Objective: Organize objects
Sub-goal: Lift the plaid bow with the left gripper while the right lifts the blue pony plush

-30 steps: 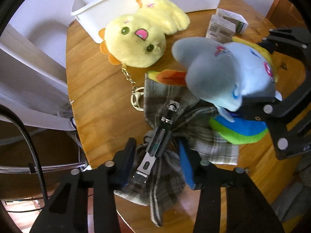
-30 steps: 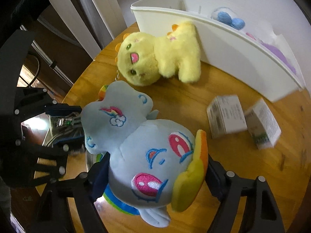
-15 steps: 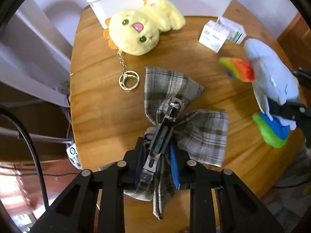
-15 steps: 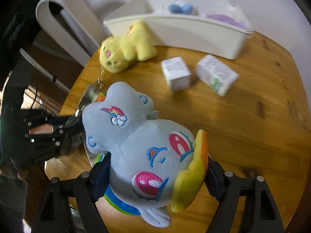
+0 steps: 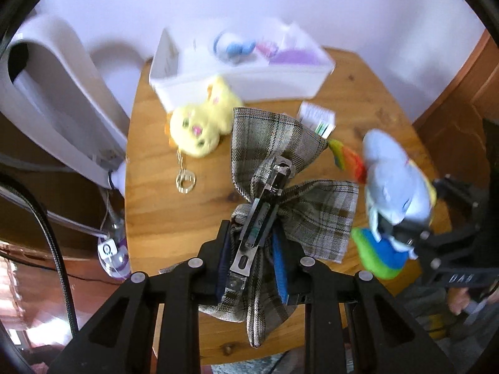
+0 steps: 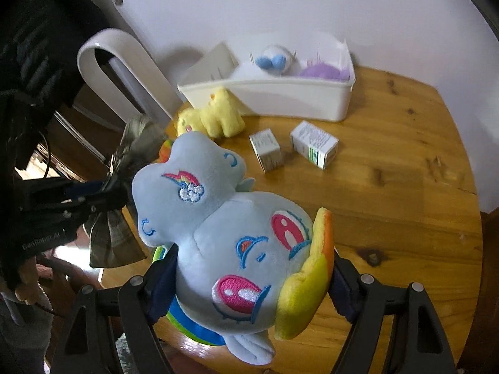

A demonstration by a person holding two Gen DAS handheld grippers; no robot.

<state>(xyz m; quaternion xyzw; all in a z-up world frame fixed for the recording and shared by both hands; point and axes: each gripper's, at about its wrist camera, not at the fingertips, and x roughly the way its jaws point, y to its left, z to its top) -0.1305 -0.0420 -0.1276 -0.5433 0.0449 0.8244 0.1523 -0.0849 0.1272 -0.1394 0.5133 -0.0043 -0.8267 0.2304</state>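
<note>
Plaid bow clip point(image 5: 280, 187) is clamped in my left tongs point(image 5: 252, 265), raised over the wooden table point(image 6: 405, 187). My right tongs point(image 6: 249, 286) grip the blue pony plush point(image 6: 237, 233); white bin point(image 6: 280, 96) at 12 o'clock, yellow plush point(image 6: 218, 115) against it.

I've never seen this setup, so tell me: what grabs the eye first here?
The blue pony plush, clamped in the right gripper, fills the right wrist view. In the left wrist view, the left gripper pinches a plaid bow hair clip above the wooden table. Behind, a yellow plush lies against a white bin.
</note>
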